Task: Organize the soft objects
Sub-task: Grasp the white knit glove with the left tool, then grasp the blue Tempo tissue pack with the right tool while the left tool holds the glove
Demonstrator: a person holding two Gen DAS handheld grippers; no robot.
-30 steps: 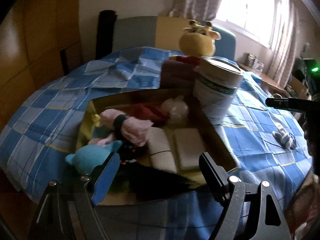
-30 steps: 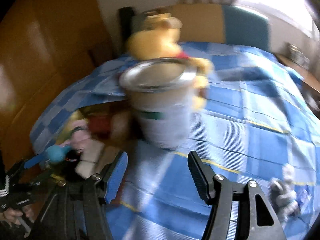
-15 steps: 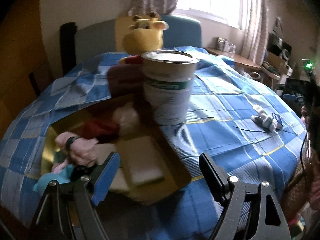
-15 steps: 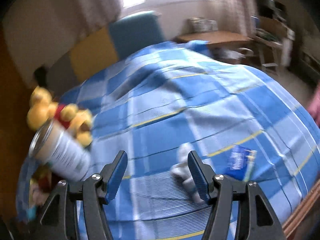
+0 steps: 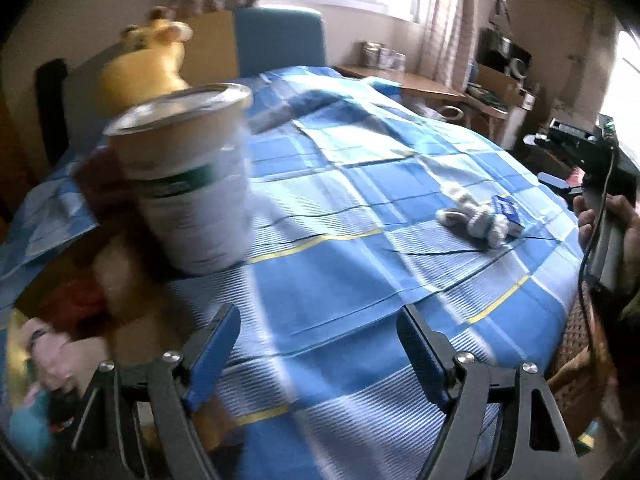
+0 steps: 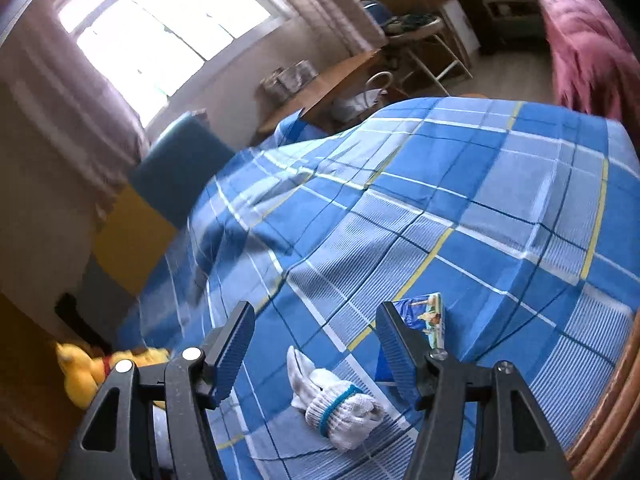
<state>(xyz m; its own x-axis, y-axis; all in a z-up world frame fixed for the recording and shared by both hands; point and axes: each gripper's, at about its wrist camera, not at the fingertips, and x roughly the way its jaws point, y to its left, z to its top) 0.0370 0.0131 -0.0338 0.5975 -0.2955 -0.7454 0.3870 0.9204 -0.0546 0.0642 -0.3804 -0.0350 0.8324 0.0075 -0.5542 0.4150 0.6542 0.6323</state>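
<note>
A rolled white sock with a blue band (image 6: 336, 402) lies on the blue checked cloth, directly below my open, empty right gripper (image 6: 316, 344). It also shows at the right in the left wrist view (image 5: 472, 220). My left gripper (image 5: 320, 344) is open and empty above the cloth. At its lower left a cardboard box (image 5: 132, 316) holds soft toys: a pink one (image 5: 52, 356) and a teal one (image 5: 24, 424). A yellow plush (image 5: 148, 64) sits behind the tin; it also shows in the right wrist view (image 6: 88, 372).
A tall white tin (image 5: 192, 184) stands beside the box. A small blue packet (image 6: 428, 318) lies by the sock. The table's wooden edge (image 6: 600, 412) is at the right. A blue chair (image 5: 280, 40) and desk stand behind.
Both grippers swung right, away from the box. The right gripper now hangs over the sock, which has come in between its fingers. Both stayed open.
</note>
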